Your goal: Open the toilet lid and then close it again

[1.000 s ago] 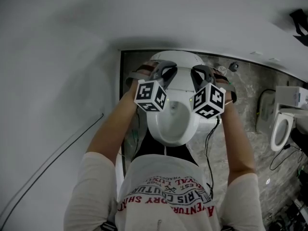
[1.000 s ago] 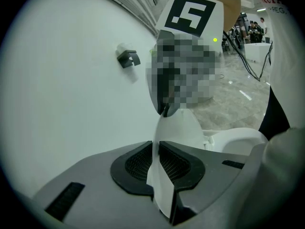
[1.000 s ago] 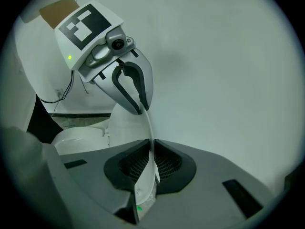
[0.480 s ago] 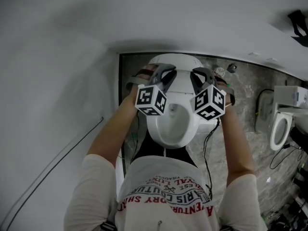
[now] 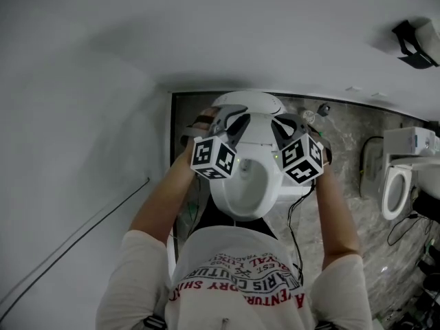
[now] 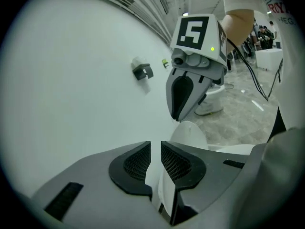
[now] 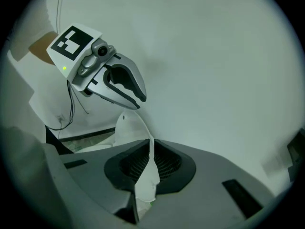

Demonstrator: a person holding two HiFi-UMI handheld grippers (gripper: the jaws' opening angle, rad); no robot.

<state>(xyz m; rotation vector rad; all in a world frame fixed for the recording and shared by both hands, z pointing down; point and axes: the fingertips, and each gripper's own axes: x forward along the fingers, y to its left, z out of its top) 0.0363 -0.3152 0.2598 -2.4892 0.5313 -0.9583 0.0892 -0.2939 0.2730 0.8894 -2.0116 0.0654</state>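
I stand over a white toilet (image 5: 244, 184) set against the wall. Its lid (image 5: 256, 126) is partly raised between my two grippers. In the head view my left gripper (image 5: 230, 119) grips the lid's left edge and my right gripper (image 5: 282, 126) its right edge. In the left gripper view the lid (image 6: 190, 135) runs between the pads of my left gripper (image 6: 156, 162), whose jaws are opening, and the right gripper (image 6: 180, 113) hangs beyond. The right gripper view shows my right gripper (image 7: 151, 163) pinching the thin lid edge (image 7: 133, 132), with the left gripper (image 7: 137, 98) opposite.
A white wall stands close on the left and behind the toilet. A second toilet (image 5: 395, 188) sits on the marble floor at the right. Black cables (image 5: 295, 208) trail beside the bowl. A dark fixture (image 5: 412, 43) is mounted high on the wall.
Both grippers have risen a little with the lid, which now stands higher over the bowl. The marker cubes sit slightly closer to me.
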